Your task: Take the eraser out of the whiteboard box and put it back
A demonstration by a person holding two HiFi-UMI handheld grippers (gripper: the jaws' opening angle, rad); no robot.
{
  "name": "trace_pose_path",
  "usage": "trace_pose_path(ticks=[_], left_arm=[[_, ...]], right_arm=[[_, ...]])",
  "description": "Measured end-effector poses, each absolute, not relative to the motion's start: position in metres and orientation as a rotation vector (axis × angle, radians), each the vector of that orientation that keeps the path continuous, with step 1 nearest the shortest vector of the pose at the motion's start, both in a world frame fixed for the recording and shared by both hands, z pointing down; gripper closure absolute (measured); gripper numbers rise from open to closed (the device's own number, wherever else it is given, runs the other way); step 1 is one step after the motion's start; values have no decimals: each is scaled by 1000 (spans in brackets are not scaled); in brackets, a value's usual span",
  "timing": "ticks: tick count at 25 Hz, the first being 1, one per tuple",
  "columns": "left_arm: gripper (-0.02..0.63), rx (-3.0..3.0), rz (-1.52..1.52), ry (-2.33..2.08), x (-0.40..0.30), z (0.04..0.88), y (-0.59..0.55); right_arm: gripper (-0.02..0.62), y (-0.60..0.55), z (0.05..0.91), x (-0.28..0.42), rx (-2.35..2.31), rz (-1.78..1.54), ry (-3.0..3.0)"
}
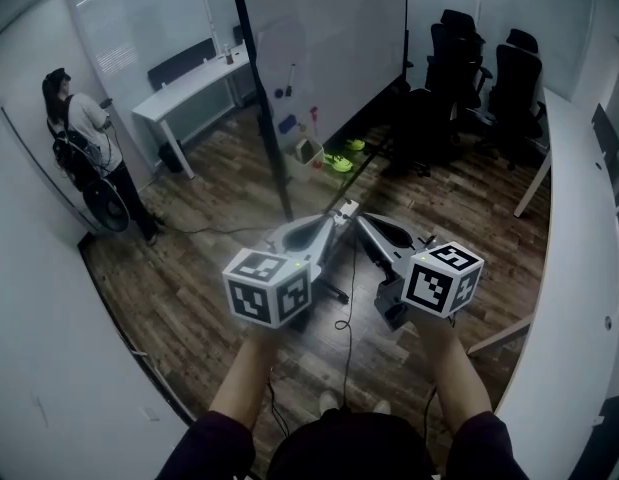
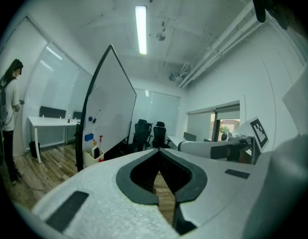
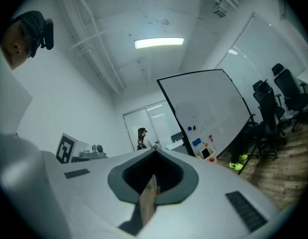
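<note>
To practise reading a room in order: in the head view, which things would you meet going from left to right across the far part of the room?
Standing person → white desk → whiteboard → black office chairs → long white table.

Wood floor [image 1: 189, 268], white desk [image 1: 189, 88], office chairs [image 1: 509, 78]

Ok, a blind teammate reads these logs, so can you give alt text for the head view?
A left gripper and right gripper, both shut, are held out with tips nearly together above a wood floor. Ahead stands a whiteboard with a box at its base; a person stands far left.
</note>
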State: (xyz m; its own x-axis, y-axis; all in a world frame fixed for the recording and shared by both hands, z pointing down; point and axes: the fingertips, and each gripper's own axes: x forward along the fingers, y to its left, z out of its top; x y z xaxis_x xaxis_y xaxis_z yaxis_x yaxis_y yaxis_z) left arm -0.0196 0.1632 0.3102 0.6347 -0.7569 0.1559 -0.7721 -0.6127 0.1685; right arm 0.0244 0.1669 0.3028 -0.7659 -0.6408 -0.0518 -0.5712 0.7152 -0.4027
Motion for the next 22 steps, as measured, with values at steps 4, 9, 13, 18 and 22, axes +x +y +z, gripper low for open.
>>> trace_pose_path(ticks=[4, 9, 13, 18, 22], left_arm=[[600, 2644, 112, -1233, -32, 313, 158], [600, 2643, 137, -1212, -49, 324, 151], [601, 2634, 140, -1205, -60, 329, 142], [601, 2627, 140, -1201, -64, 333, 124], [601, 2619, 144, -1211, -65, 338, 102]], right_arm=[[592, 161, 305, 12, -997, -550, 2726], [592, 155, 310, -2, -1025, -560, 2705], [592, 147, 316, -11, -1038, -574, 2704], [592, 129, 317, -14, -1038, -576, 2708], [592, 106, 321, -13, -1030, -585, 2705]])
